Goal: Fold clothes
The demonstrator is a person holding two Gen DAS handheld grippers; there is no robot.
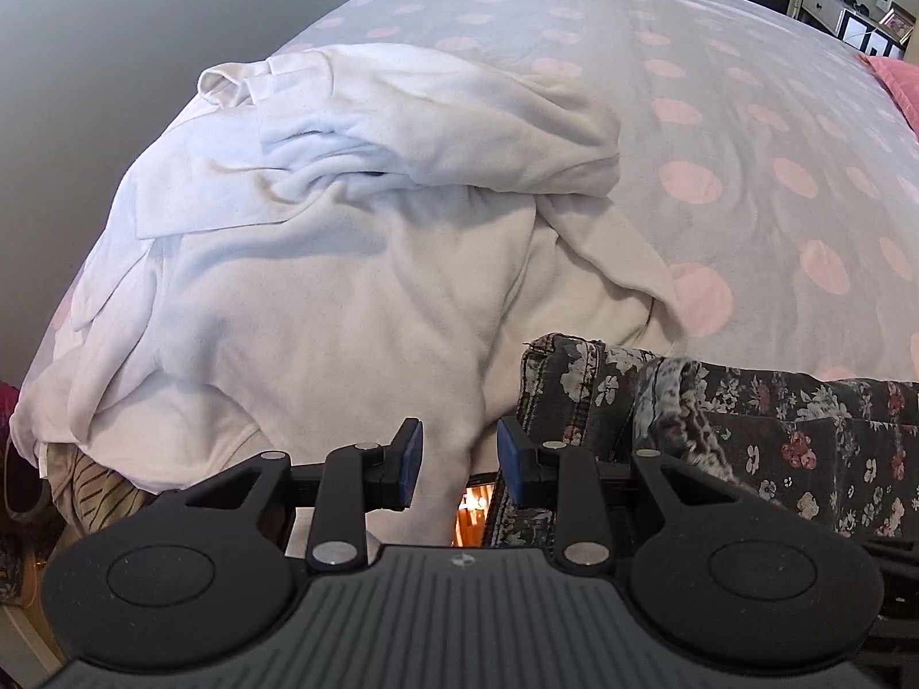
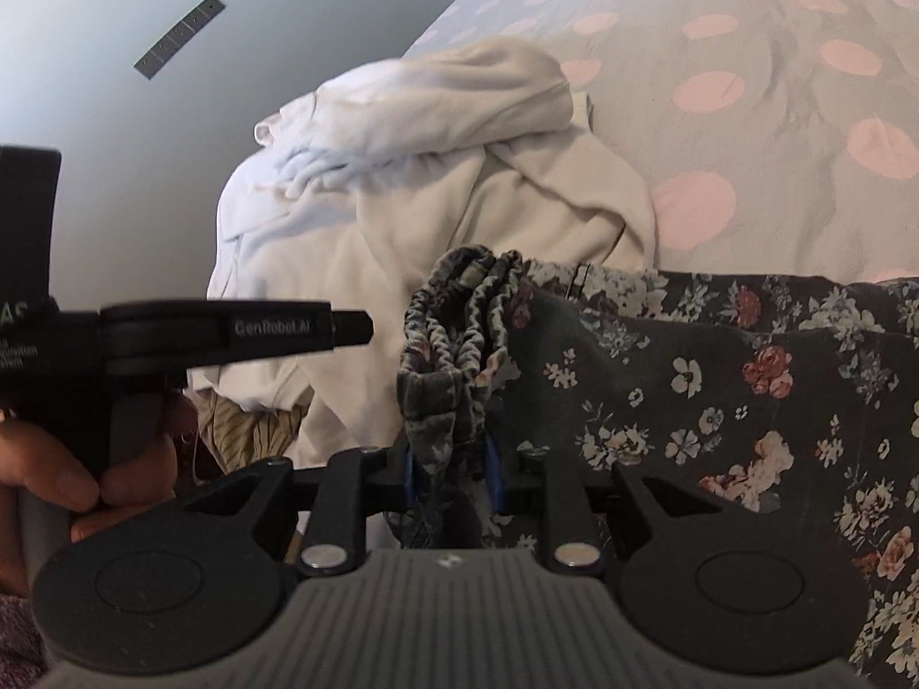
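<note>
A dark floral garment [image 2: 718, 390] with a gathered elastic waistband [image 2: 459, 310] lies on the bed at the near right, also seen in the left wrist view as the floral garment [image 1: 775, 430]. My right gripper [image 2: 451, 479] has the bunched waistband between its blue pads, which touch it on both sides. A crumpled white garment [image 1: 344, 258] is heaped on the bed's left corner. My left gripper [image 1: 459, 459] hovers open over its near edge, just left of the floral cloth, with nothing between its fingers. In the right wrist view the left gripper [image 2: 359, 328] appears side-on, held by a hand [image 2: 51, 476].
The bed cover [image 1: 718, 132] is grey with pink dots and spreads far to the right. A striped beige cloth [image 1: 97, 494] pokes out under the white heap at the bed's edge. A pink pillow [image 1: 896, 80] lies far right. A grey wall [image 1: 143, 57] stands to the left.
</note>
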